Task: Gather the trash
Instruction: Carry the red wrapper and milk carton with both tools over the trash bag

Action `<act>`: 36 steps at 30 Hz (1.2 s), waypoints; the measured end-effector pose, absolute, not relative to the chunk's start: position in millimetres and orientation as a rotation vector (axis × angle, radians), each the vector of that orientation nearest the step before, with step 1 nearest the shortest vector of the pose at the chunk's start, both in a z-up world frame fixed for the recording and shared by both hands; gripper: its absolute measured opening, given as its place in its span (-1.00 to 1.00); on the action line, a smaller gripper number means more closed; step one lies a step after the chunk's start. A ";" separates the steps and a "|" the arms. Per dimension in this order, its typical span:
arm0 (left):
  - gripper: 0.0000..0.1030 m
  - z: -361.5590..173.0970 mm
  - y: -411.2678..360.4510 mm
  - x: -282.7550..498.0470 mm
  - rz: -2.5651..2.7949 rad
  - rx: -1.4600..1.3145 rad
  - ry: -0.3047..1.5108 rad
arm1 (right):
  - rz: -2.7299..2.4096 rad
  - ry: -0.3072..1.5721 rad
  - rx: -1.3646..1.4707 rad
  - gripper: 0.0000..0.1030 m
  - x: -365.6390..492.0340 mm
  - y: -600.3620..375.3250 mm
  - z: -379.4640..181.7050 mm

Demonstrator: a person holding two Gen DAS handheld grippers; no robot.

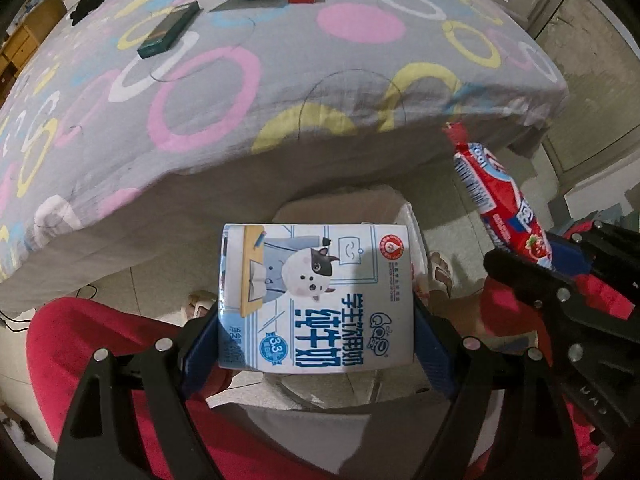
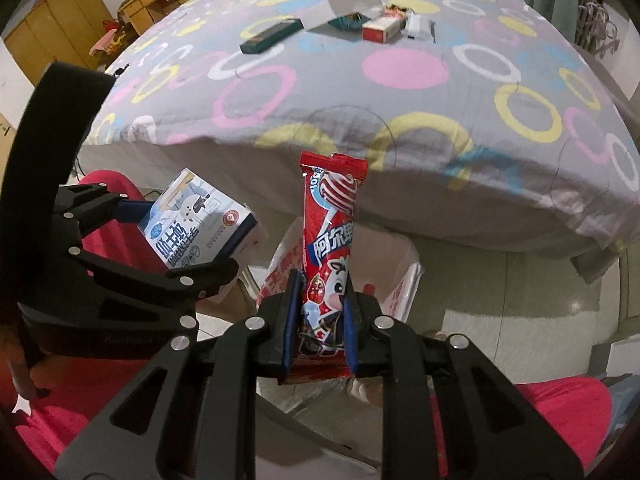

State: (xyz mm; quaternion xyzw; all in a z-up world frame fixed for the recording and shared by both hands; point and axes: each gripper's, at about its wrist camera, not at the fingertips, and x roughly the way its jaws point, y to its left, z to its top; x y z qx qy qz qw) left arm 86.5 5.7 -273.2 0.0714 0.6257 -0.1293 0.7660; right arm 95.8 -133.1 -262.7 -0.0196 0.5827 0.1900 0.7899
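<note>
While both grippers clamp carton [image 1: 316, 300] and wrapper [image 2: 326, 248], bed [image 1: 240, 92] looms behind bin [image 2: 404, 280].

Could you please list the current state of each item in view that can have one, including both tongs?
Left tongs: shut on the milk carton.
Milk carton: held off the bed, above the bin.
Right tongs: shut on the lollipop wrapper.
Lollipop wrapper: gripped at its lower end, standing upright.
Bag-lined bin: open below both items.
Dark green box: lying flat on the bed.
Red and white box: lying on the bed.
</note>
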 end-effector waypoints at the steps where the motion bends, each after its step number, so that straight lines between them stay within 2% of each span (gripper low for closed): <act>1: 0.57 -275.0 4.5 87.7 -0.280 0.156 1.363 | 0.406 1.265 -0.035 -0.62 97.1 -134.1 -267.2; 36: 0.57 -391.3 -5.0 136.0 -0.247 0.151 1.661 | 0.353 1.528 0.058 -0.62 148.5 -144.3 -395.9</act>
